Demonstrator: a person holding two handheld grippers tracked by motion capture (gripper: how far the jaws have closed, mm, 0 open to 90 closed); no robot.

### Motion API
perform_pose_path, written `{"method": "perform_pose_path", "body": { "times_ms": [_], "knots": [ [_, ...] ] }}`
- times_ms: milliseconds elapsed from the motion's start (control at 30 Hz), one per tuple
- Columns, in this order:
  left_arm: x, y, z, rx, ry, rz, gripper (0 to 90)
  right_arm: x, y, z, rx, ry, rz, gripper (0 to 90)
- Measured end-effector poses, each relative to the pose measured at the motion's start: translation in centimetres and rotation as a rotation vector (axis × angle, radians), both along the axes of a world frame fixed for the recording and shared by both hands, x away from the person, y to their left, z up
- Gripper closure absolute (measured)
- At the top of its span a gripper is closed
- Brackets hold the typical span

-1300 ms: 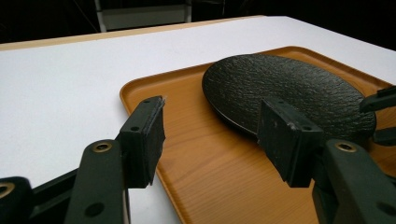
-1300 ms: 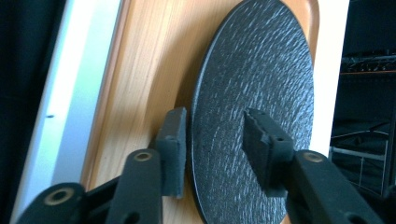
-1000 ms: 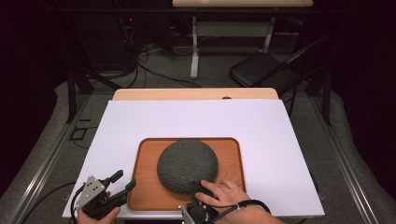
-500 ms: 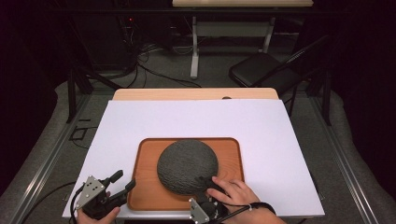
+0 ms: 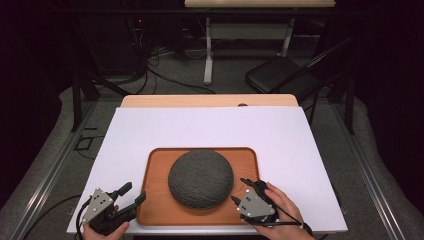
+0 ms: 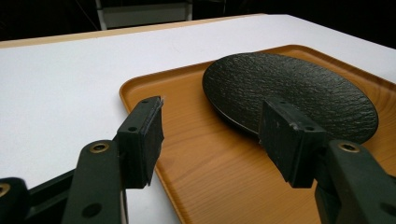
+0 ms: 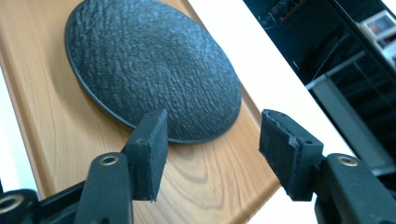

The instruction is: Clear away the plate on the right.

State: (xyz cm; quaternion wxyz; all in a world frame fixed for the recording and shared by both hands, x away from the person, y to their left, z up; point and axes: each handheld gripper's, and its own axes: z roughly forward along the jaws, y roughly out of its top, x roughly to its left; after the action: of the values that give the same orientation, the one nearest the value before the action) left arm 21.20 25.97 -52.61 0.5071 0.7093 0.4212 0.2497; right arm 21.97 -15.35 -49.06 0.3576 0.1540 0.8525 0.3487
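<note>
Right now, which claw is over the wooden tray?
The right claw, at the tray's near right corner beside the dark plate. The left claw sits just off the tray's left edge.

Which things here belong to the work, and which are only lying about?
Work: dark textured plate; wooden tray under it; left gripper and right gripper, jaws open, near the tray.
Lying about: folding chair; floor cables.
</note>
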Motion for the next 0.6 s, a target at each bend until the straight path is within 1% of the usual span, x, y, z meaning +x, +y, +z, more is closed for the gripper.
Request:
{"method": "perform_pose_path", "body": {
  "times_ms": [33, 67, 100, 133, 167, 200, 233, 267, 300, 333, 400, 433, 467, 500, 533, 600],
  "knots": [
    [0.0, 0.0, 0.0, 0.001, 0.0, 0.001, 40.0, 0.0, -0.5, 0.0, 0.022, 0.012, -0.012, 40.7],
    [0.0, 0.0, 0.0, 0.001, 0.0, 0.001, 40.0, 0.0, -0.5, 0.0, 0.022, 0.012, -0.012, 40.7],
    [0.0, 0.0, 0.0, -0.001, 0.001, 0.001, 40.0, -0.1, -1.4, 0.0, 0.06, 0.024, -0.034, 40.1],
    [0.0, 0.0, 0.0, 0.0, 0.0, 0.001, 40.0, -0.1, -1.9, 0.0, 0.075, 0.033, -0.046, 39.8],
    [0.0, 0.0, 0.0, 0.0, 0.0, 0.001, 40.0, -0.1, -1.9, 0.0, 0.075, 0.033, -0.046, 39.8],
    [0.0, 0.0, 0.0, 0.001, -0.001, 0.001, 40.0, -0.2, -2.3, 0.0, 0.09, 0.043, -0.058, 39.7],
    [0.0, 0.0, 0.0, 0.0, -0.001, 0.001, 40.0, -0.3, -3.3, -0.1, 0.12, 0.06, -0.08, 39.7],
    [0.0, 0.0, 0.0, -0.001, -0.001, 0.002, 40.0, -0.3, -3.8, -0.1, 0.138, 0.068, -0.09, 39.7],
    [0.0, 0.0, 0.0, -0.001, -0.001, 0.002, 40.0, -0.3, -3.8, -0.1, 0.138, 0.068, -0.09, 39.7],
    [0.0, 0.0, 0.0, 0.0, -0.001, 0.003, 40.0, -0.4, -4.7, -0.1, 0.174, 0.087, -0.112, 39.7],
    [0.0, 0.0, 0.0, 0.001, -0.001, 0.003, 40.0, -0.4, -5.6, -0.1, 0.213, 0.103, -0.132, 39.6],
    [0.0, 0.0, 0.0, 0.001, -0.001, 0.003, 40.0, -0.4, -5.6, -0.1, 0.213, 0.103, -0.132, 39.6],
    [0.0, 0.0, 0.0, 0.002, -0.002, 0.002, 39.9, -0.5, -6.6, -0.1, 0.252, 0.115, -0.155, 39.6],
    [0.0, 0.0, 0.0, 0.002, -0.002, 0.003, 40.0, -0.5, -6.9, -0.2, 0.264, 0.117, -0.163, 39.6],
    [0.0, 0.0, 0.0, 0.002, -0.002, 0.003, 40.0, -0.5, -6.9, -0.2, 0.264, 0.117, -0.163, 39.6],
    [0.0, 0.0, 0.0, 0.0, -0.001, 0.003, 40.0, -0.5, -7.6, -0.3, 0.293, 0.116, -0.183, 39.6]
  ]
}}
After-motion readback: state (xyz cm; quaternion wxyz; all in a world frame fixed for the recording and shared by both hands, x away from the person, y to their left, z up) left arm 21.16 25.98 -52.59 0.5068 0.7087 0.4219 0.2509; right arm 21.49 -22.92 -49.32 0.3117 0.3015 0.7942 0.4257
